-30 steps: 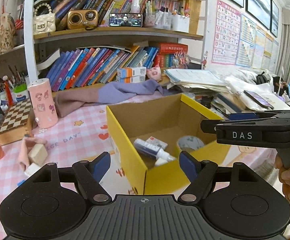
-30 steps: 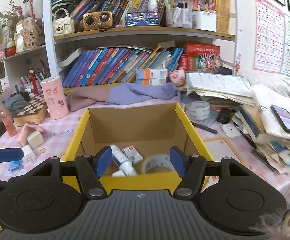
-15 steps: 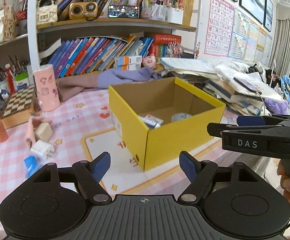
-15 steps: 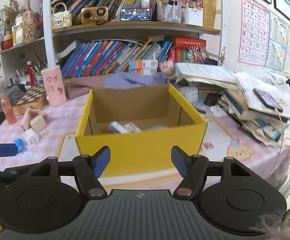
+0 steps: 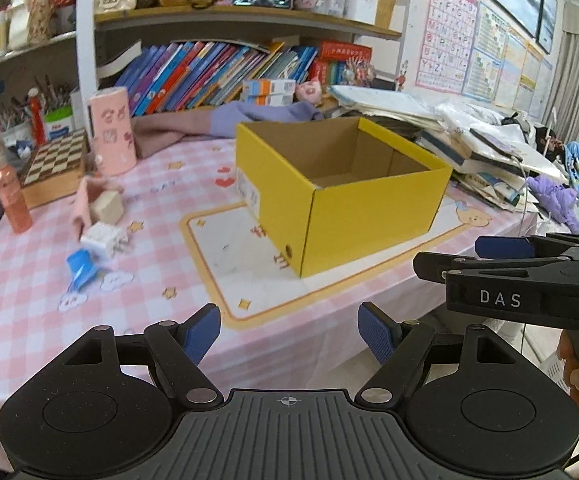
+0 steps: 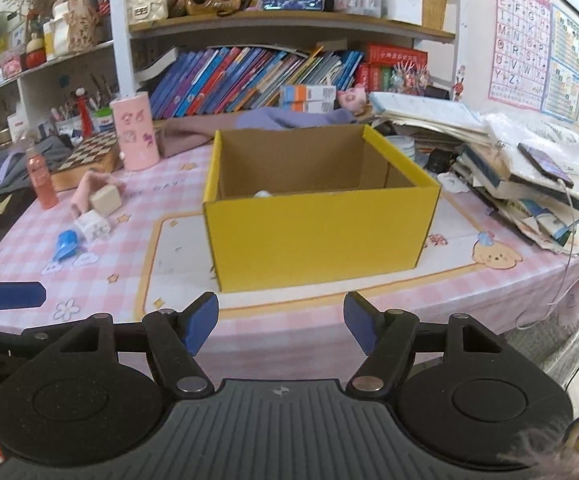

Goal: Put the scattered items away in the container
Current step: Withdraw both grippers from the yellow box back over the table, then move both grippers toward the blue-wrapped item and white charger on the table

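Observation:
A yellow cardboard box [image 5: 369, 216] [image 6: 321, 232] stands open on the pink checked tablecloth; its contents are almost hidden from this low angle. To its left lie a white plug [image 5: 103, 238] [image 6: 93, 226], a blue clip [image 5: 81, 268] [image 6: 65, 244], a beige block [image 5: 107, 206] [image 6: 105, 198] and a pink cloth piece [image 5: 81, 204]. My left gripper [image 5: 289, 332] is open and empty, back from the table's front edge. My right gripper [image 6: 281, 320] is open and empty too; it also shows in the left wrist view [image 5: 529, 276].
A pink cylinder [image 5: 111, 130], a chessboard box [image 5: 53, 164] and an orange bottle [image 5: 11, 196] stand at the back left. A purple cloth [image 5: 229, 120] lies behind the box. Piled books and papers [image 6: 529, 176] fill the right side. Bookshelves rise behind.
Both grippers have pulled back and lowered away from the box, now off the table's front edge. The box's contents have dropped out of sight. Both stay open.

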`<state>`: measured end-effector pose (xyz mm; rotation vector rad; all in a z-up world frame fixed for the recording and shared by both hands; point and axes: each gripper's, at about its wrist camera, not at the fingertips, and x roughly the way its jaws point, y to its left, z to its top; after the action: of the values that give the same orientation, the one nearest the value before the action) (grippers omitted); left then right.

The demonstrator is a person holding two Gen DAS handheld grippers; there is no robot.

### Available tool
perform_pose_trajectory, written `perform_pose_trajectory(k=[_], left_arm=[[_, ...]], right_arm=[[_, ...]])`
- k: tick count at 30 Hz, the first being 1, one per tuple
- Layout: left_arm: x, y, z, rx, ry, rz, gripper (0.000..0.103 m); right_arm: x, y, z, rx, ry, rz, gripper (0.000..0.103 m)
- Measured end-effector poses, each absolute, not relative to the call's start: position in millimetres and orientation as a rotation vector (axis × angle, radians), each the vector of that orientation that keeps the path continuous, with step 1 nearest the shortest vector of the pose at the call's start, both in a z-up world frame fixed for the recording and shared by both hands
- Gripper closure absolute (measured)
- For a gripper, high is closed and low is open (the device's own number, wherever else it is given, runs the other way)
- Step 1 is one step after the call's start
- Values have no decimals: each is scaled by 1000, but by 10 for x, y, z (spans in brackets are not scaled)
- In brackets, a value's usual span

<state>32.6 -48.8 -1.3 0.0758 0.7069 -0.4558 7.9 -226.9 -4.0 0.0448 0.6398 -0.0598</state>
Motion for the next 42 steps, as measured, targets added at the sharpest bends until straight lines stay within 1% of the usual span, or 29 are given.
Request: perform_pose_trajectory(k=[5, 10, 33, 37, 42], left_arm=[[290, -341, -11, 60, 714, -410, 25], [285, -242, -44, 59, 727, -388, 21], [189, 402, -90, 1, 746, -195, 21], [186, 494, -81, -11, 746, -172, 20], [214, 542, -86, -20, 746, -159, 20]], right_arm=[[93, -2151, -60, 53, 653, -22, 33], [153, -1978, -89, 37, 667, 43, 33], [346, -1392, -118, -19, 680, 209, 30], [376, -1295, -104, -33, 678, 235, 28], [424, -1235, -95, -47, 677, 253, 28]])
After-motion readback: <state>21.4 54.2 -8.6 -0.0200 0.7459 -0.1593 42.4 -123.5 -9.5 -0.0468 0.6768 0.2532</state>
